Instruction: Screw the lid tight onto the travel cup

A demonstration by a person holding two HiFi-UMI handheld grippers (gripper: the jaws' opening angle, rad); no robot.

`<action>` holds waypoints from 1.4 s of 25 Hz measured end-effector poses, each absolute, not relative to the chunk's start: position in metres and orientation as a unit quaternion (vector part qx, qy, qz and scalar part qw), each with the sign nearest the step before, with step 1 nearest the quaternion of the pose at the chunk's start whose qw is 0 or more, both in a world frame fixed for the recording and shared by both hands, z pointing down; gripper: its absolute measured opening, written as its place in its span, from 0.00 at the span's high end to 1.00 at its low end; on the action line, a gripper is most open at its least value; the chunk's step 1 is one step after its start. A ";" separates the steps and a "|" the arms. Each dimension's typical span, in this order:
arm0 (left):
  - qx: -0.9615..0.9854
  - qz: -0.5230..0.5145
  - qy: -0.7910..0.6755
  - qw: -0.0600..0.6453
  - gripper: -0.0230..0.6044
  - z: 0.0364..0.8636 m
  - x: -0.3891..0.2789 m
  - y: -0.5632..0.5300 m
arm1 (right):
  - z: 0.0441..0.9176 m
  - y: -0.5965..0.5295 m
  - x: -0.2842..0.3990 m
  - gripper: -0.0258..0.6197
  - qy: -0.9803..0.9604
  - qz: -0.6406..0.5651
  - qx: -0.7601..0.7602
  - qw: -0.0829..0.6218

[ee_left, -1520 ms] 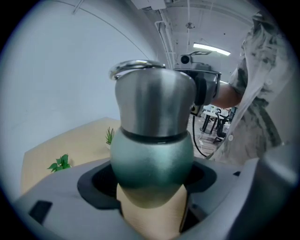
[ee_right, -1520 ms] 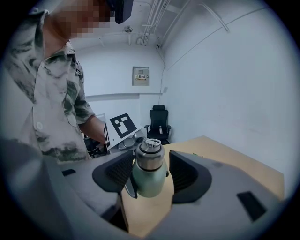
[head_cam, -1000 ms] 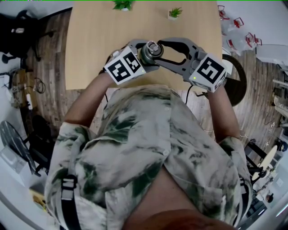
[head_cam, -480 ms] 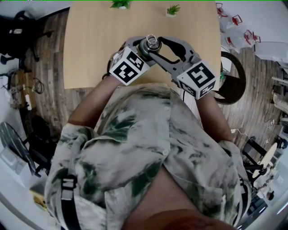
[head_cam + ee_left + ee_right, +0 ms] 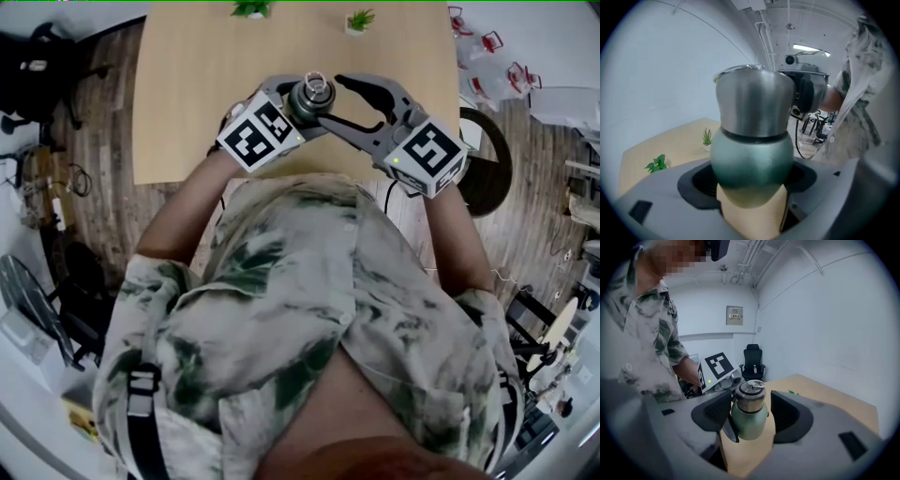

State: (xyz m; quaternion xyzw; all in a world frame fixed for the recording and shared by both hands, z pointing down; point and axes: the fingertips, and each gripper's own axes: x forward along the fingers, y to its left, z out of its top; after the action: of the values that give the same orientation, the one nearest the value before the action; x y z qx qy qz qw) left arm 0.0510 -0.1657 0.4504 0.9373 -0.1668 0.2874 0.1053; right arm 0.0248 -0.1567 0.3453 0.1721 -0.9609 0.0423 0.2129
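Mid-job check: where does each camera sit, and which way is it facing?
Head view: on the person's head, facing steeply down over their patterned shirt onto left gripper, right gripper, light wooden table.
Left gripper view: on the left gripper, facing along its jaws, shut on the green, steel-topped travel cup; shirt at right.
Right gripper view: on the right gripper; its jaws, just opening, flank the cup without gripping it; left gripper's marker cube behind.
Shared: all show the cup.

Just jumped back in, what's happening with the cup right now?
A person works two handheld grippers over the wooden table. The left gripper clamps the green travel cup by its body. The right gripper has just been opening its jaws; the steel lid, seated on the cup, stands between them with a gap on each side.
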 end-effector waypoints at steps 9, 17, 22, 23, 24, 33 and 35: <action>0.951 0.283 -0.092 0.083 0.36 0.442 0.061 -0.145 | 0.341 -0.146 0.023 0.54 -0.969 0.031 0.097 0.226; 0.947 0.289 -0.112 0.084 0.36 0.448 0.061 -0.151 | 0.347 -0.148 0.025 0.58 -0.966 0.038 0.123 0.224; 0.938 0.289 -0.164 0.101 0.36 0.453 0.057 -0.163 | 0.351 -0.157 0.023 0.59 -0.956 0.054 0.199 0.210; 0.936 0.289 -0.173 0.104 0.35 0.453 0.056 -0.165 | 0.352 -0.159 0.022 0.59 -0.953 0.060 0.215 0.205; 0.934 0.289 -0.180 0.107 0.35 0.454 0.055 -0.166 | 0.353 -0.160 0.021 0.59 -0.950 0.066 0.230 0.200; 0.938 0.287 -0.168 0.101 0.35 0.456 0.050 -0.165 | 0.358 -0.160 0.018 0.54 -0.948 0.073 0.238 0.197; 0.941 0.284 -0.155 0.098 0.35 0.454 0.049 -0.163 | 0.356 -0.158 0.019 0.52 -0.953 0.068 0.216 0.202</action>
State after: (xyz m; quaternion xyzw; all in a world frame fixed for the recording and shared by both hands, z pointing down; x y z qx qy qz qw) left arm 0.0491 -0.1625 0.4536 0.9411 -0.1548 0.2842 0.0978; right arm 0.0187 -0.1582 0.3563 0.2164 -0.9527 0.0680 0.2021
